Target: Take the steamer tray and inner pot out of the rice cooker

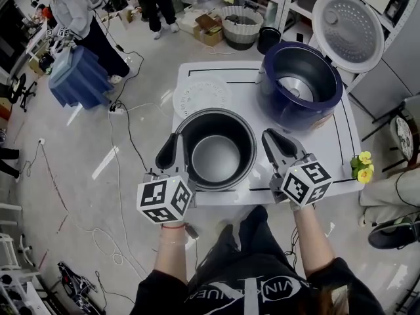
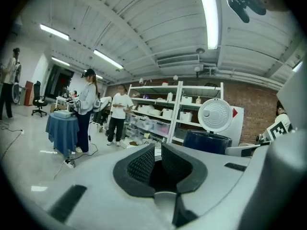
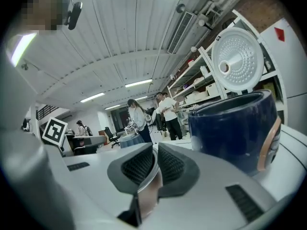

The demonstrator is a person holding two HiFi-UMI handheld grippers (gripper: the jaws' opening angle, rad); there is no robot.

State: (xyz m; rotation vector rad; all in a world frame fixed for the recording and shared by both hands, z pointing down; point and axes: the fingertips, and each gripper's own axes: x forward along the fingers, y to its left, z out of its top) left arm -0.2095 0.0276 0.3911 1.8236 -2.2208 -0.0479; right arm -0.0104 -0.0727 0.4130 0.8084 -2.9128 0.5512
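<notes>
At one table [image 1: 341, 143], left gripper [image 1: 176, 148] and right gripper [image 1: 274, 144] clamp fingers on one inner pot [image 1: 216, 157]; one steamer tray [image 1: 202, 96] beyond.

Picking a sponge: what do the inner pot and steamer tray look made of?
The inner pot: likely metal, dark grey satin lining; its outer wall mirrors light in the right gripper view. The steamer tray: probably white plastic, matte, perforated.

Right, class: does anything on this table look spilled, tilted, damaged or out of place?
Nothing stands out. The pot is held level by the left gripper and right gripper, the steamer tray lies flat on the table, and the rice cooker stands upright, lid open.
</notes>
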